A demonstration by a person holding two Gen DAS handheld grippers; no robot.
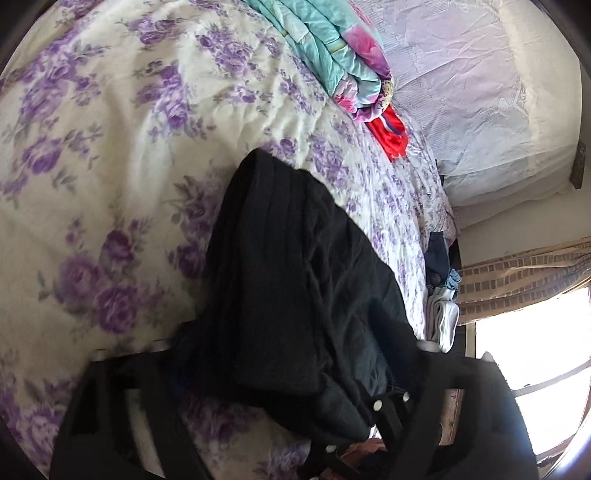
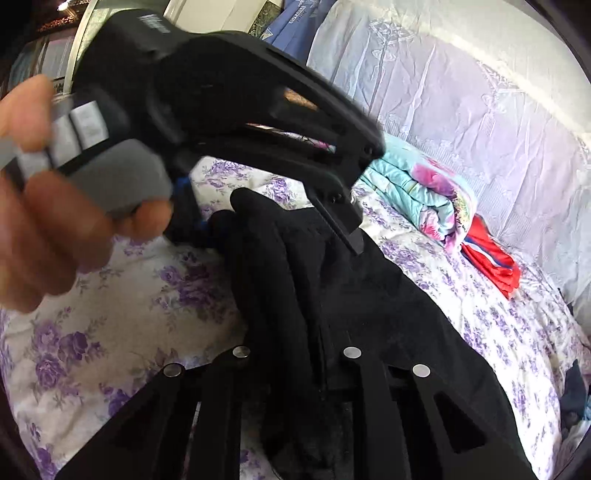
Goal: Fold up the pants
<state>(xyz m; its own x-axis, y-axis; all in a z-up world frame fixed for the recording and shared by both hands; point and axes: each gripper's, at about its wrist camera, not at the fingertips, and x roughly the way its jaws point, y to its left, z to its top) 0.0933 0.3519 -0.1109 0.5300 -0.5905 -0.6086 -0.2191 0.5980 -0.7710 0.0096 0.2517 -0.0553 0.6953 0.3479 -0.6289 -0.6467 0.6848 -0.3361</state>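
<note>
- You're in a home bedroom.
- Bed (image 1: pixel 110 122) fills both views, covered in a cream spread with purple roses.
- Folded turquoise-and-pink quilt (image 1: pixel 332 55) sits on the bed near the lavender lace-draped headboard (image 1: pixel 480 92); red cloth (image 1: pixel 388 136) just beside it.
- Loose clothes (image 1: pixel 443 295) piled at the bed's edge.
- Patterned curtain (image 1: pixel 517 273) hangs over a bright window (image 1: pixel 528 339).
- Blue garments (image 2: pixel 291 33) hang behind the headboard.

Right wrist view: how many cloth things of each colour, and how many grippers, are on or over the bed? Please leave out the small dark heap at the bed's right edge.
black pants: 1
turquoise and pink quilt: 1
red cloth: 1
grippers: 2, the left gripper and the right gripper
Total: 5
</note>
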